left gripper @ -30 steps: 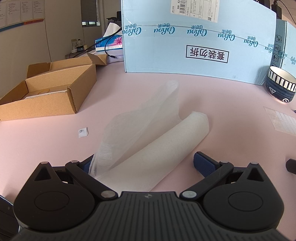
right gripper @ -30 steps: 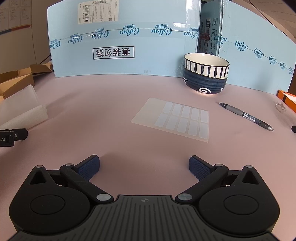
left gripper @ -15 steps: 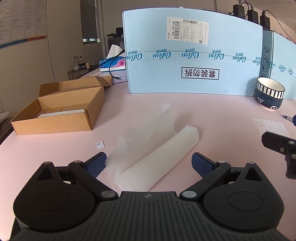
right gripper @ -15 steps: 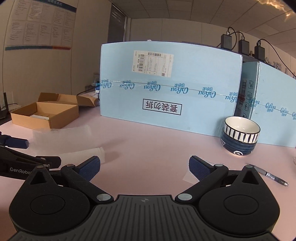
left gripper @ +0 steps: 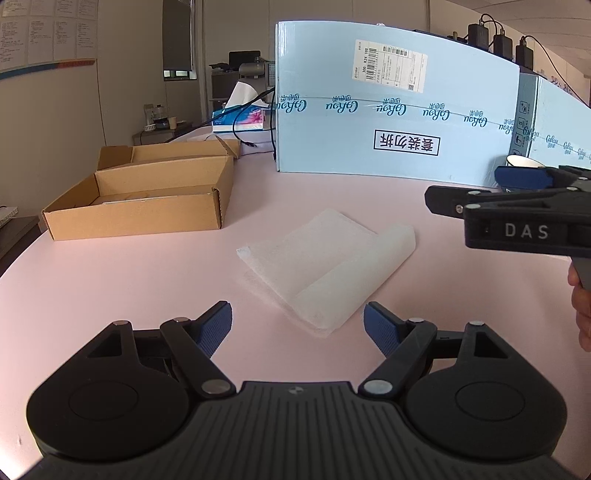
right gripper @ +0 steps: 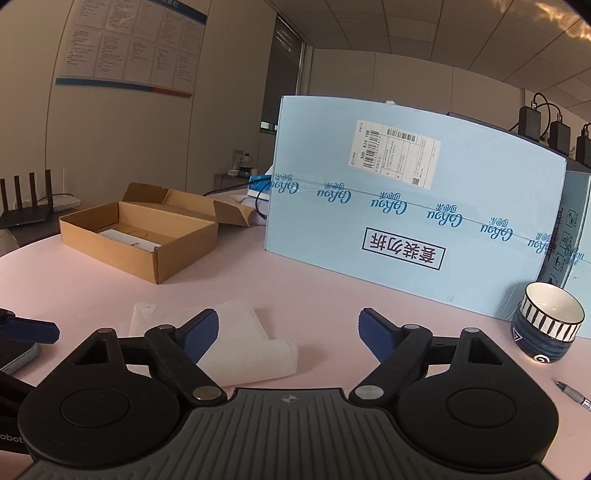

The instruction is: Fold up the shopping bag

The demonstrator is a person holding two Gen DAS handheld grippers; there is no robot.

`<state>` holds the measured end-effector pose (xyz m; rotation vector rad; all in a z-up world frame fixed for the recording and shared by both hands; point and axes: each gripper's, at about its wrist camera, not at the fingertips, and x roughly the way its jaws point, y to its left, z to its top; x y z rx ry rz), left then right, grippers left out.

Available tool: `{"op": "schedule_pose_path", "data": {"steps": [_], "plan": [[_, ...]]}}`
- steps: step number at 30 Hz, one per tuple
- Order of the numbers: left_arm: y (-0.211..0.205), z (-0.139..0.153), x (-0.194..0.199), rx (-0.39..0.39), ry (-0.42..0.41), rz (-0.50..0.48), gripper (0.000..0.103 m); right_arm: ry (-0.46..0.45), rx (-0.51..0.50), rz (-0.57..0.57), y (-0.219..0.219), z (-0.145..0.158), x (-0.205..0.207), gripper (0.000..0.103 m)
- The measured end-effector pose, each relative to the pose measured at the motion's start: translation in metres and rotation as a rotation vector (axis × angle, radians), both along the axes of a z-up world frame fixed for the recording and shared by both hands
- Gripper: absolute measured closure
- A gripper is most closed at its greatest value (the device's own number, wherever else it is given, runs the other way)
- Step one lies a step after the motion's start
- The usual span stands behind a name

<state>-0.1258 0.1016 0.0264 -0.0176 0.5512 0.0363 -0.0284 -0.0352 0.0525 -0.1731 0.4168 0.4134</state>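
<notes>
Pink table point(left gripper: 147, 266), folded bag point(left gripper: 325, 266), office walls.

office | wall charts point(right gripper: 129, 44) | router point(right gripper: 26, 210) | shipping cartons point(right gripper: 406, 221)

Both wrist views are evenly lit by soft, diffuse room light, the left one brighter, the right one duller and slightly warm. The pink surface point(left gripper: 147, 280) shows no hard shadows; only a faint shade lies under the folded shopping bag point(left gripper: 325, 266). A warm glare streaks the ceiling point(right gripper: 561, 22) in the right view. Fisheye distortion bows the blue carton point(left gripper: 391, 110) and darkens the corners into vignette. Focus is sharp, with no motion blur; label print stays legible.
</notes>
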Motion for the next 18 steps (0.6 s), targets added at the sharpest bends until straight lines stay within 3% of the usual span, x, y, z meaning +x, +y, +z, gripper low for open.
{"op": "schedule_pose_path", "data": {"steps": [3, 14, 16, 17, 18], "plan": [[0.008, -0.001, -0.005, -0.017, -0.008, 0.002, 0.026, 0.116, 0.024, 0.049, 0.012, -0.013, 0.014, 0.048], [0.028, -0.011, 0.011, -0.090, 0.013, 0.021, 0.032, 0.240, 0.043, 0.078, 0.032, -0.034, 0.021, 0.049], [0.030, -0.010, 0.014, -0.090, 0.013, 0.032, 0.032, 0.278, 0.053, 0.090, 0.030, -0.038, 0.022, 0.069], [0.032, -0.009, 0.016, -0.092, 0.010, 0.039, 0.031, 0.286, 0.067, 0.087, 0.027, -0.039, 0.023, 0.072], [0.033, -0.007, 0.017, -0.095, 0.008, 0.046, 0.030, 0.292, 0.076, 0.083, 0.025, -0.039, 0.023, 0.085]]}}
